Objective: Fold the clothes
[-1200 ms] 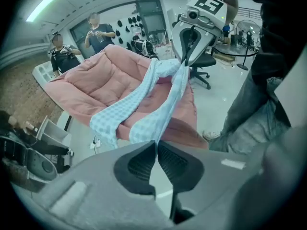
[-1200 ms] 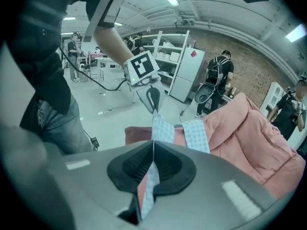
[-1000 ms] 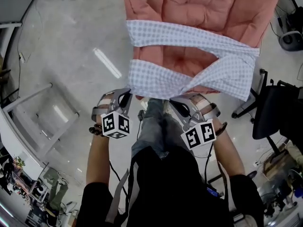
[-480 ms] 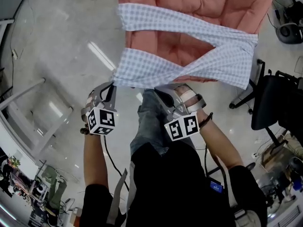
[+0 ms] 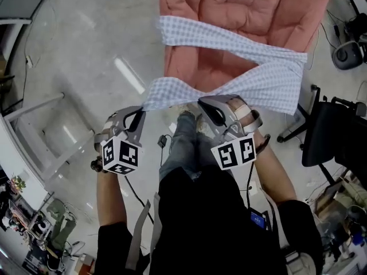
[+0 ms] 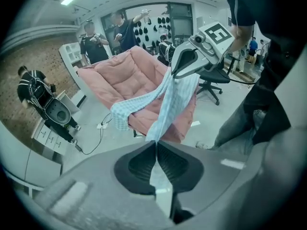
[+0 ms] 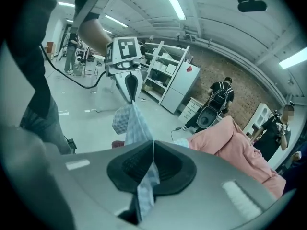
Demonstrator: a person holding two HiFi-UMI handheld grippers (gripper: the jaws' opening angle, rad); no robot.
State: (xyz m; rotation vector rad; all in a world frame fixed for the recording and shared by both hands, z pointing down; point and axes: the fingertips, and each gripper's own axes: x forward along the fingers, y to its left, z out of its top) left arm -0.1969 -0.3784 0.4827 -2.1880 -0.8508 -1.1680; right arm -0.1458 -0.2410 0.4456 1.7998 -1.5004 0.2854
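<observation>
Over pink cushion (image 5: 241, 4), shirt (image 5: 269, 82) spans sideways (left gripper (image 5: 141, 111) and right gripper (image 5: 203, 103) pinching it).

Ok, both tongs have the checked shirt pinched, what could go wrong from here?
1. The left tongs and right tongs each clamp only a thin edge of the checked shirt; a pull may slip it free.
2. The shirt's layers cross between the grips, so a fold could come out skewed.
3. Its near edge hangs off the pink chair above the floor; a dropped corner would likely land there.
</observation>
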